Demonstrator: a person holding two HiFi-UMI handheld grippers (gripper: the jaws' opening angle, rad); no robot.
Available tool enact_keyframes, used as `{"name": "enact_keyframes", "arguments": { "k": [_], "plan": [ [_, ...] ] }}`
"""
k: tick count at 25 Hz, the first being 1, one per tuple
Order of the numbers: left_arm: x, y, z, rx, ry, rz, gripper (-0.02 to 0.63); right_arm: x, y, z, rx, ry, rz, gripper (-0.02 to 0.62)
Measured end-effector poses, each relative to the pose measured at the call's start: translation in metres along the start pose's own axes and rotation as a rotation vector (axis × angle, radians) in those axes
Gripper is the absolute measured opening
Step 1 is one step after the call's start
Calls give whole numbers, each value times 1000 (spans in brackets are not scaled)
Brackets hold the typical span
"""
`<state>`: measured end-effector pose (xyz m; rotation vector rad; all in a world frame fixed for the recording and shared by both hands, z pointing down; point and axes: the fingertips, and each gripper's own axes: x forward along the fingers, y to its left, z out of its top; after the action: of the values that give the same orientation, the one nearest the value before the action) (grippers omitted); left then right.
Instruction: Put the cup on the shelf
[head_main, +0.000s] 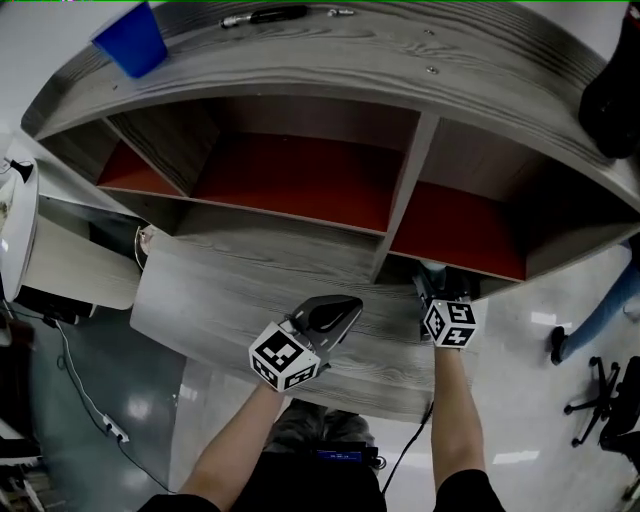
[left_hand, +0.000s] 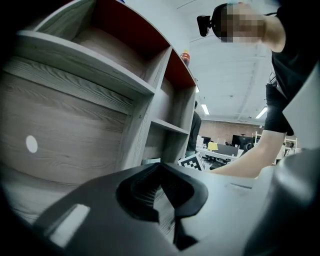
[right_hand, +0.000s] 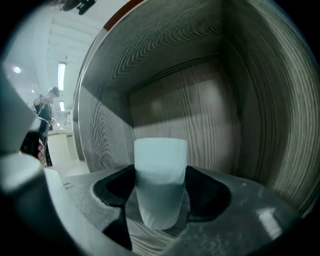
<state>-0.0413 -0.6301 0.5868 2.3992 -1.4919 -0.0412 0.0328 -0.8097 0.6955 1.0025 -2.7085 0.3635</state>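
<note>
The shelf (head_main: 300, 60) is grey wood-grain board, matt, with smooth red back panels (head_main: 290, 180). The cup (right_hand: 160, 175) is pale, smooth and matt, seemingly plastic. The left hand-held gripper (left_hand: 162, 190) is matt black plastic with ribbed pads (left_hand: 137, 192). The floor (head_main: 215, 400) is glossy.

cup (right_hand: 160, 175) in shelf (right_hand: 200, 100) compartment, seemingly lowest right, between right tool (right_hand: 159, 202) jaws

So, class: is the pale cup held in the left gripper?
No, the cup sits between the jaws of the right gripper, inside the shelf.
</note>
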Motion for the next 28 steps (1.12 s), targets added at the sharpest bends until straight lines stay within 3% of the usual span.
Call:
{"name": "enact_keyframes", "arguments": {
  "k": [10, 28],
  "plan": [
    [-9, -4, -5, -12, 8, 13, 2, -7, -1, -11, -13, 28, -2, 316],
    [-30, -12, 3, -13, 12, 20, 2, -26, 11, -42, -54, 181, 17, 316]
  ]
}}
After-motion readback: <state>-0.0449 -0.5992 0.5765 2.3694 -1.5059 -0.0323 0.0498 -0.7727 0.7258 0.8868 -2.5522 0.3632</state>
